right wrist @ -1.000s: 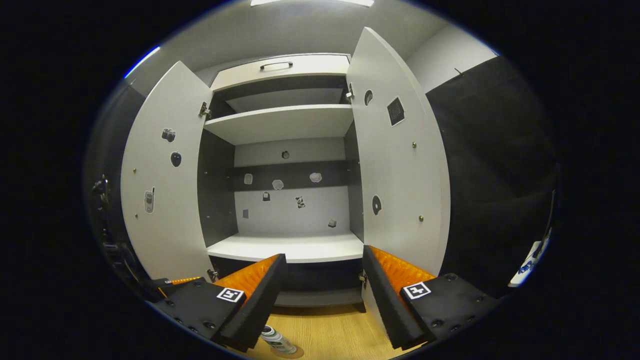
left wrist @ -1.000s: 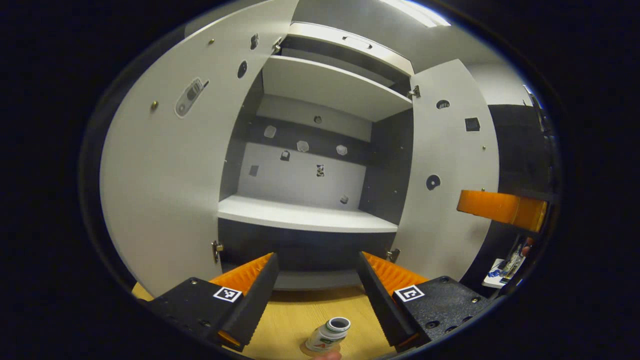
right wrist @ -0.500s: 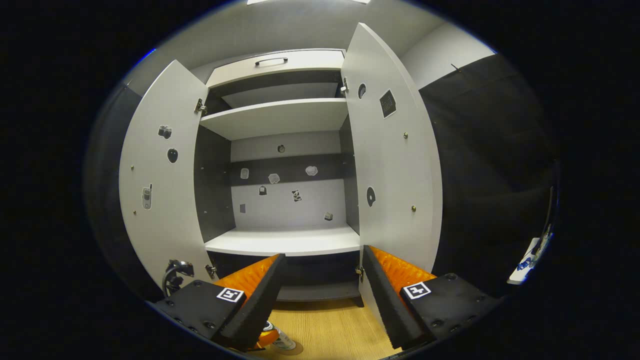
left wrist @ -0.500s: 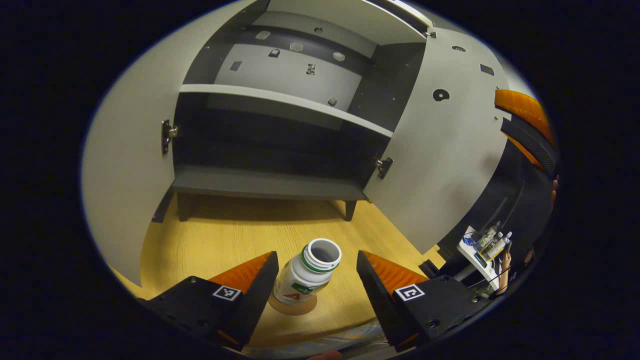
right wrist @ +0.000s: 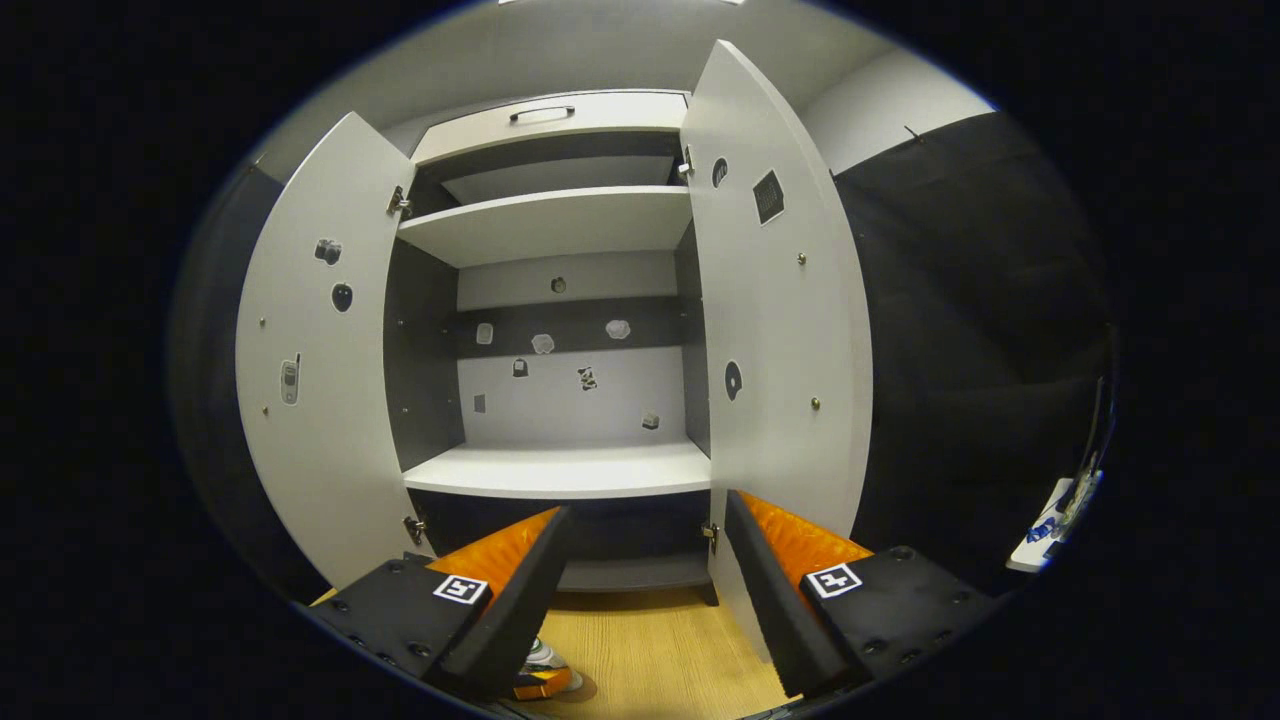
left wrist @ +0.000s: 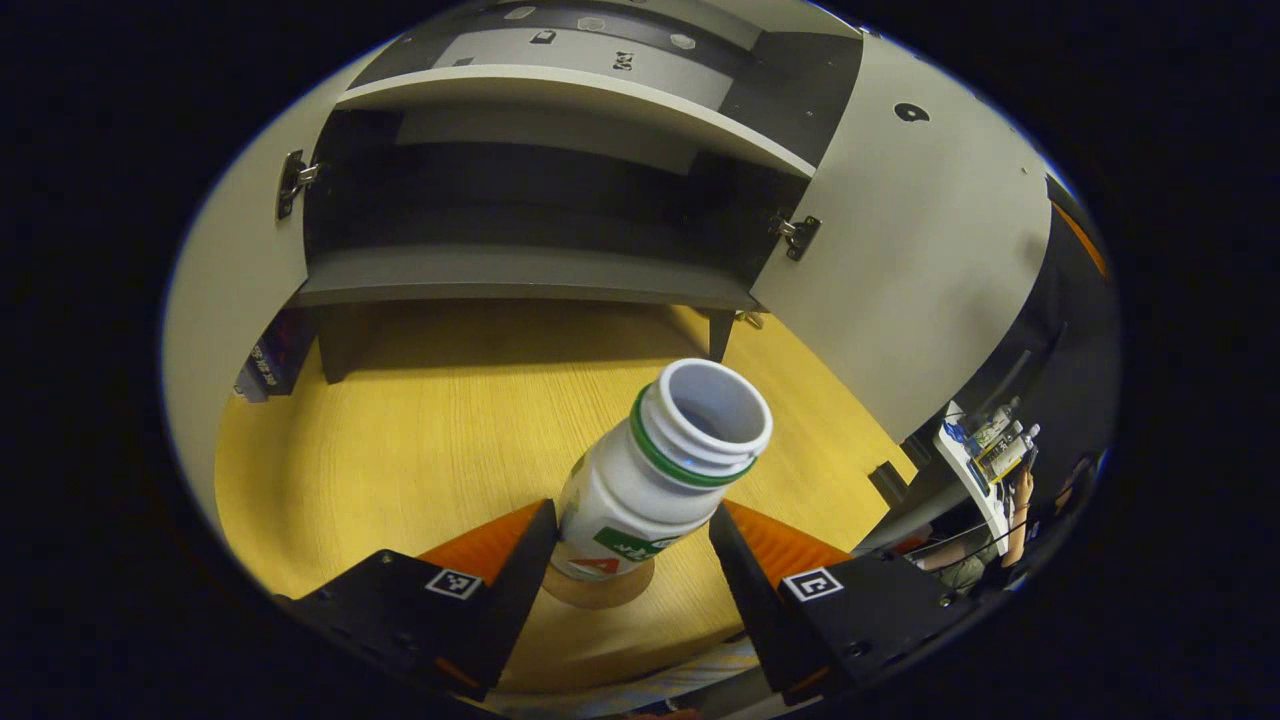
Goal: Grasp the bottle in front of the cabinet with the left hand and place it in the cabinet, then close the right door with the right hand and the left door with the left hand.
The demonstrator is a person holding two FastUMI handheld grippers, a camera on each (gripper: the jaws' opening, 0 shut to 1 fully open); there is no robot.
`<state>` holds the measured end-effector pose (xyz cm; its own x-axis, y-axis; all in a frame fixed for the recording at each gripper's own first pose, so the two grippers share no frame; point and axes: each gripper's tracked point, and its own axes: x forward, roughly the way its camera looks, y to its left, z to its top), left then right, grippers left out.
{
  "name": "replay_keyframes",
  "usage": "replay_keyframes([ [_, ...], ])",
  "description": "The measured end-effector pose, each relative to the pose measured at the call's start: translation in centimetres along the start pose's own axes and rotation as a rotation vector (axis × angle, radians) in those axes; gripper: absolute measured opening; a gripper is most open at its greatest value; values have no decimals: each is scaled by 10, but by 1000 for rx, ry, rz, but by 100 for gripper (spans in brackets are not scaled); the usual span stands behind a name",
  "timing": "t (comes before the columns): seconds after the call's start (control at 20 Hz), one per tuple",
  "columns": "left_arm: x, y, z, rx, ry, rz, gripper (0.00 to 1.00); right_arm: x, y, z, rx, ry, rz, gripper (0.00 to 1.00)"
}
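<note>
White plastic, green-collared and capless, the bottle [left wrist: 650, 480] stands upright on a small round tan coaster [left wrist: 598, 588] on the yellow wood-grain worktop [left wrist: 420, 440], well in front of the grey two-door cabinet [left wrist: 520, 275]. The left claw [left wrist: 630, 545] has its fingers apart with the bottle's lower body between them; the left finger looks to be just touching the label, the right finger a sliver clear, so I would not call it clamped yet. The bottle's long axis runs vertical, its open mouth towards the cabinet's low shelf beyond. The left hand is plainly the nearer one. In the right gripper view the right claw [right wrist: 645, 570] hangs further back with its fingers spread on nothing, facing the open right door [right wrist: 775, 320], the left door [right wrist: 310, 400] also swung wide
</note>
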<state>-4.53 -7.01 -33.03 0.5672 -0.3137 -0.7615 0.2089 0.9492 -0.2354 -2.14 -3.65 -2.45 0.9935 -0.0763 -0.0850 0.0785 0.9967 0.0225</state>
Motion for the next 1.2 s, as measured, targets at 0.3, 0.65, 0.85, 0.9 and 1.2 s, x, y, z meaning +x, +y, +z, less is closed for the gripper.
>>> replay_keyframes([
  [0.3,-29,-3,28,31,-120,-25,71,8,-2,-1,13,4,3,99],
  [0.65,-114,-34,185,197,-513,30,71,16,6,-3,25,8,28,99],
  [0.85,-154,-48,271,141,-642,1,70,13,-5,1,31,-7,2,99],
  [0.9,-163,-50,290,121,-669,-4,70,11,-9,2,36,-9,-10,99],
  [1.2,-148,-31,392,118,-704,84,70,-3,-31,1,83,-9,-60,99],
])
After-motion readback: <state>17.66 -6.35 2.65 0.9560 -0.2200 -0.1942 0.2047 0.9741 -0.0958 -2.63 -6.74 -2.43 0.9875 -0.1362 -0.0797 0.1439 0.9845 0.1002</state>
